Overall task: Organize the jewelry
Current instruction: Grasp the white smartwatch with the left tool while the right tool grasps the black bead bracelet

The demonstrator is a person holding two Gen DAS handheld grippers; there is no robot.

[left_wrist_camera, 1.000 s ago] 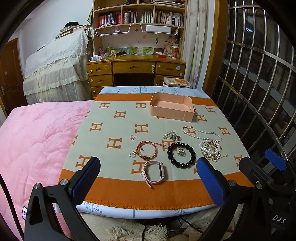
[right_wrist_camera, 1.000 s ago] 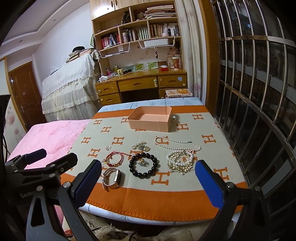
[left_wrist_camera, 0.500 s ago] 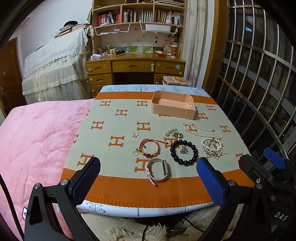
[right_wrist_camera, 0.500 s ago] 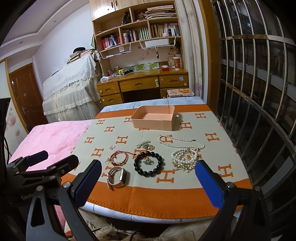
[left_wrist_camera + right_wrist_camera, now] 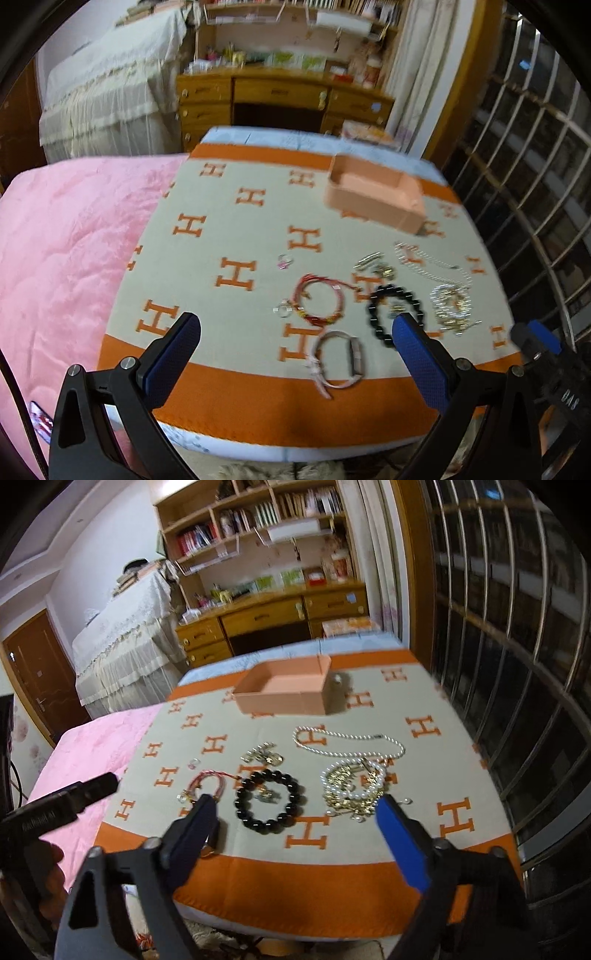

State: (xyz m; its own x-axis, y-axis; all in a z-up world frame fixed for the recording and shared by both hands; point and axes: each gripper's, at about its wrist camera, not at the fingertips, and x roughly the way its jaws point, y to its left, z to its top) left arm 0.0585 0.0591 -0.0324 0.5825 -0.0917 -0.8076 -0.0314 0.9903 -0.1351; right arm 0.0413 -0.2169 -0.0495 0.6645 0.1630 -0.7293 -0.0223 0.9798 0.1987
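Note:
Jewelry lies on the H-patterned cloth (image 5: 229,236): a pink watch band (image 5: 338,363), a red cord bracelet (image 5: 319,301), a black bead bracelet (image 5: 271,801), a pearl necklace (image 5: 347,744), a pearl and gold tangle (image 5: 352,786), gold clips (image 5: 262,757) and small rings (image 5: 284,261). An open peach box (image 5: 286,690) stands behind them. My left gripper (image 5: 295,330) is open and empty, above the near edge by the watch band. My right gripper (image 5: 295,810) is open and empty, just in front of the black bracelet.
A pink blanket (image 5: 62,266) covers the bed at the left. A barred window (image 5: 517,664) runs along the right. A wooden desk (image 5: 269,624) with bookshelves and a lace-covered piece of furniture (image 5: 107,99) stand behind the table.
Both grippers have moved forward and down toward the jewelry, which now looks larger and nearer. The views are tilted and blurred. Both stay open and empty.

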